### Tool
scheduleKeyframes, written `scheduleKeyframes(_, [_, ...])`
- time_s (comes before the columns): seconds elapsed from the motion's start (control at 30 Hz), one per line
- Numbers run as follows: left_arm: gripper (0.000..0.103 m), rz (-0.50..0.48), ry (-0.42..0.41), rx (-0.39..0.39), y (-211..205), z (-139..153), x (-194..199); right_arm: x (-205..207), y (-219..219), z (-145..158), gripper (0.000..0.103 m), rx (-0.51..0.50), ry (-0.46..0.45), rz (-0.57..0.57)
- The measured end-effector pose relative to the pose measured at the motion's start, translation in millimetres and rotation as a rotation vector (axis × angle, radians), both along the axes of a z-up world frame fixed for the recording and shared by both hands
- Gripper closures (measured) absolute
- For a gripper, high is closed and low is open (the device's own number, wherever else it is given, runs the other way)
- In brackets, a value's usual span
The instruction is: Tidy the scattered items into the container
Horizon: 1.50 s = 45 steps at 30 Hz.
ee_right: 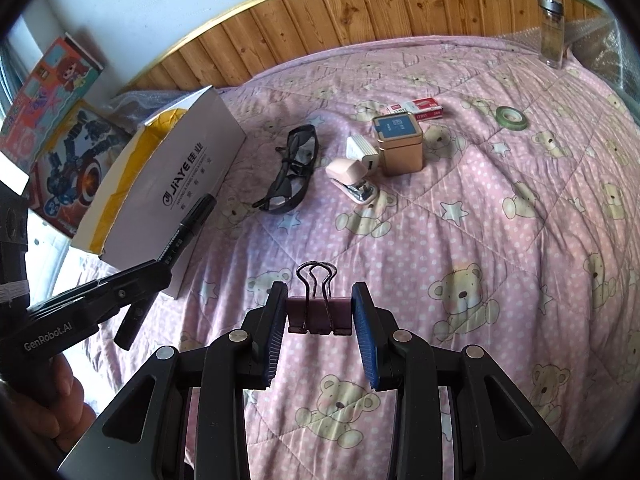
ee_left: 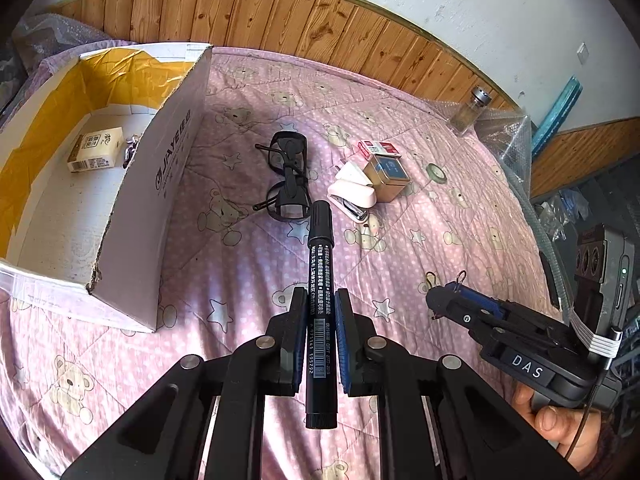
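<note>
My left gripper (ee_left: 319, 300) is shut on a black marker pen (ee_left: 319, 272), held above the pink quilt, pointing forward; the same marker (ee_right: 192, 216) shows in the right wrist view beside the box. My right gripper (ee_right: 319, 294) is shut on a purple binder clip (ee_right: 319, 314), wire handles pointing forward. The open white cardboard box (ee_left: 160, 184) stands at the left, a small cream carton (ee_left: 96, 154) inside. On the quilt lie black glasses (ee_left: 289, 176), a pink stapler (ee_left: 352, 196), a gold tin (ee_left: 390, 174), a staple box (ee_left: 380, 148) and a green tape roll (ee_right: 511, 117).
A glass jar (ee_right: 553, 32) stands at the bed's far right corner by bubble wrap (ee_left: 508, 140). A wood-panelled headboard (ee_left: 280, 16) runs along the back. Colourful toy boxes (ee_right: 52, 120) lean at the left behind the cardboard box (ee_right: 176, 184). A hand (ee_left: 560, 416) holds the right gripper (ee_left: 434, 302).
</note>
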<state>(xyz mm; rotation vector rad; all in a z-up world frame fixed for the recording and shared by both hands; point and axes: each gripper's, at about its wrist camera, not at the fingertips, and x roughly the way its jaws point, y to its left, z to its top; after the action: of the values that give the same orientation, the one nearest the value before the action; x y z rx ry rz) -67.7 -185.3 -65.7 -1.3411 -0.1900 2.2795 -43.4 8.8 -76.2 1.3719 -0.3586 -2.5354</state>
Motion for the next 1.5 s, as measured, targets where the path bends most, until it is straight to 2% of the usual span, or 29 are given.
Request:
scheduleKeyframes(0.77, [0.089,0.004,0.045,0.094,-24.5,32.9,3.1,-2.1,-70.1,35.6,0.068,0.000,0.046,0.145])
scheduleKeyframes(1.5, [0.089,0.095,0.106,0.154,-88.5,70.3,-26.4,-36.2,-136.3,78.5,0.069,0.005,0.116,0.249])
